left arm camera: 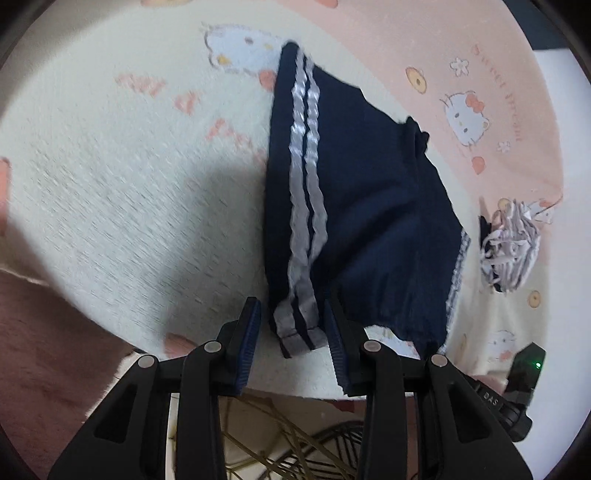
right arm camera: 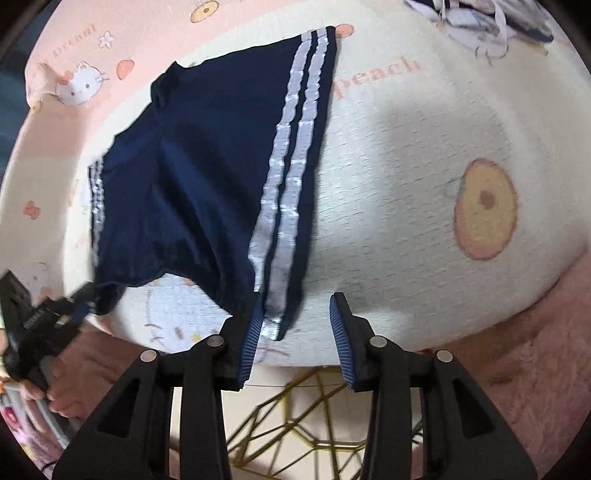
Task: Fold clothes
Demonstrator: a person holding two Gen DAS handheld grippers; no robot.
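Navy shorts (left arm camera: 369,192) with two white side stripes lie flat on a cream and pink cartoon-cat blanket (left arm camera: 110,184). My left gripper (left arm camera: 293,332) points down at the near striped hem corner. That corner lies between its jaws, but the pads do not press on it, so it is open. In the right wrist view the shorts (right arm camera: 207,166) stretch away from my right gripper (right arm camera: 297,328), which is open. The other striped hem corner lies beside its left pad (right arm camera: 253,332). The left gripper (right arm camera: 55,317) shows at that view's left edge, by the shorts' far corner.
A crumpled white and navy garment (left arm camera: 509,251) lies on the blanket to the right of the shorts, seen also in the right wrist view (right arm camera: 480,22). The blanket's near edge overhangs a gold wire frame (right arm camera: 314,424). Pink fuzzy carpet (left arm camera: 44,350) lies below. A hand (right arm camera: 37,398) holds the left gripper.
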